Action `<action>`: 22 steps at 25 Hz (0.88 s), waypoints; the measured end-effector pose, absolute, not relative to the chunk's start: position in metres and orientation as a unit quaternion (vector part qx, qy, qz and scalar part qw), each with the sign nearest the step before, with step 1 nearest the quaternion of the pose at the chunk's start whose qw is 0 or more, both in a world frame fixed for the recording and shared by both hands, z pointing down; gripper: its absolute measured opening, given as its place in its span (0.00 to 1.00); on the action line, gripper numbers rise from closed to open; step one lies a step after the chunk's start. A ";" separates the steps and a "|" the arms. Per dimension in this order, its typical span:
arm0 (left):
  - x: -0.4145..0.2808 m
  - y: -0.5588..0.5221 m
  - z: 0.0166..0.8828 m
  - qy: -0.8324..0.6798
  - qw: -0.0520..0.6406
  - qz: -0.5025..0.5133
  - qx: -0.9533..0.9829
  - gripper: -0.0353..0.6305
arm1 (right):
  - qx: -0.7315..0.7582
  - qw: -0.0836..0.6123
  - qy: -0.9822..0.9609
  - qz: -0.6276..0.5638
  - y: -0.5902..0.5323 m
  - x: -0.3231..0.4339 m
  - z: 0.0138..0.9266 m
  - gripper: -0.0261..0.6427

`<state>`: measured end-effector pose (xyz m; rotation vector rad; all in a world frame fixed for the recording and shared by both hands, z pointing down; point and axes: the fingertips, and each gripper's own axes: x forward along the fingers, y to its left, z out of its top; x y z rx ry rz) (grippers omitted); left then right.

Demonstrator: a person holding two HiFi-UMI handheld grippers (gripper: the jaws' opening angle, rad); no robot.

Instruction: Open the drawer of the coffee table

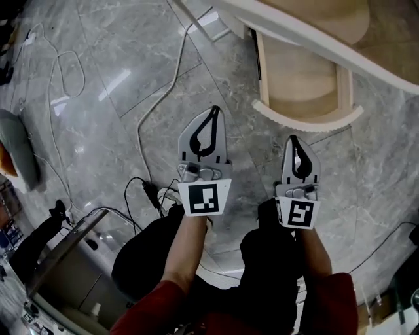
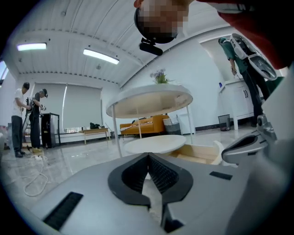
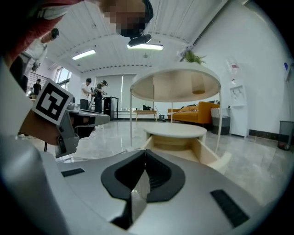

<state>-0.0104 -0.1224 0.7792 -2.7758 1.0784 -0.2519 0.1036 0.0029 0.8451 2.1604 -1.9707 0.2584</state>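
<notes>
Hovering over the floor, left tongs [image 1: 214, 112] & right tongs [image 1: 294, 139] both shut, empty. Drawer [image 1: 308, 120] stands pulled out from counter [image 1: 327, 16], just ahead. Task looks done; next prob. just backing off.

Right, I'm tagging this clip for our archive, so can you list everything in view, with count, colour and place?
round two-tier coffee table: one, white and pale wood, ahead of both grippers
pale wooden drawer with curved white front: one, pulled out of the table's lower tier
small plant: one, green, on the table top
sofa: one, orange, by the far wall
white cables: at least two, on the floor, left
black cable: one, floor near the person's feet
marble tile floor: grey, throughout
bystanders: two, far off by the window
red sleeves: two, bottom of the head view
left gripper: grey, jaws together, empty
right gripper: grey, jaws together, empty
</notes>
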 end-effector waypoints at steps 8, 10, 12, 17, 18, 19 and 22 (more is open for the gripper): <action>-0.052 -0.154 0.560 0.419 0.071 -0.100 -0.900 0.07 | 0.705 0.101 -0.695 0.097 -0.024 0.081 0.617 0.07; -0.056 -0.148 0.497 0.413 0.062 -0.111 -0.902 0.07 | 0.707 0.105 -0.692 0.107 -0.027 0.085 0.553 0.07; -0.061 -0.150 0.427 0.416 0.057 -0.110 -0.901 0.07 | 0.708 0.098 -0.692 0.101 -0.044 0.091 0.483 0.07; -0.057 -0.153 0.239 0.409 0.091 -0.095 -0.903 0.07 | 0.717 0.068 -0.689 0.081 -0.076 0.111 0.307 0.07; -0.058 -0.150 0.209 0.412 0.084 -0.094 -0.903 0.07 | 0.718 0.062 -0.689 0.076 -0.078 0.115 0.275 0.07; -0.062 -0.147 0.186 0.420 0.057 -0.098 -0.901 0.07 | 0.719 0.054 -0.689 0.070 -0.079 0.118 0.245 0.07; -0.076 -0.136 0.128 0.443 -0.015 -0.106 -0.890 0.07 | 0.720 0.028 -0.692 0.050 -0.078 0.122 0.162 0.07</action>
